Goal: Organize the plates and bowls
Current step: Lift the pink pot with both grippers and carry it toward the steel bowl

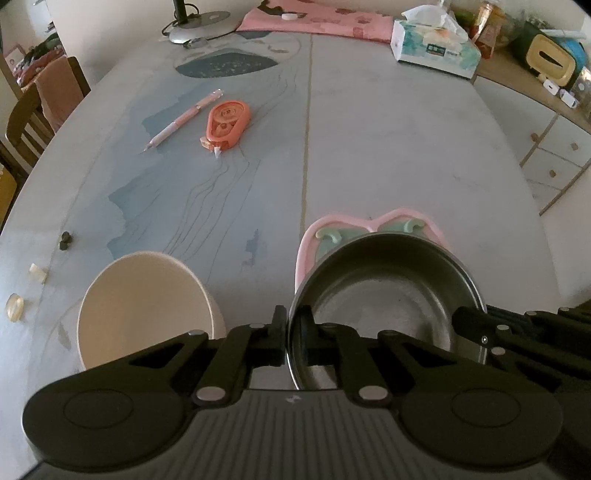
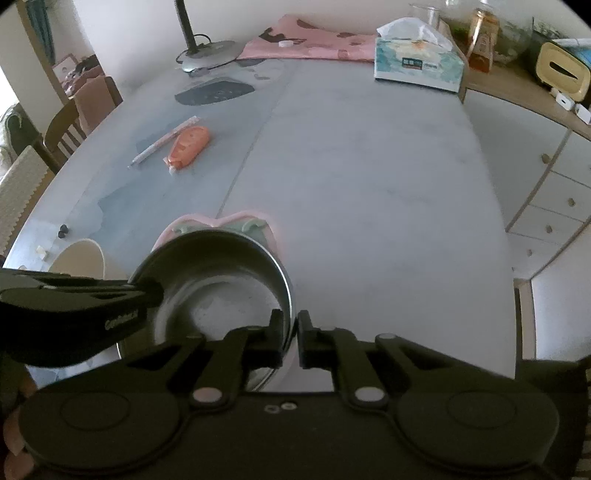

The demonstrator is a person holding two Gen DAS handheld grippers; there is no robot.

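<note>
A shiny steel bowl rests on a pink plate with a green pattern, near the table's front. My left gripper is shut on the steel bowl's left rim, one finger inside and one outside. My right gripper is shut on the same steel bowl at its right rim. The right gripper shows at the right edge of the left wrist view, and the left gripper at the left of the right wrist view. A cream bowl stands just left of the steel bowl, apart from it.
On the grey-blue table lie a pink pen and an orange correction-tape dispenser farther back. A tissue box, a pink cloth and a lamp base stand at the far end. Small bits lie at the left edge. A chair stands left.
</note>
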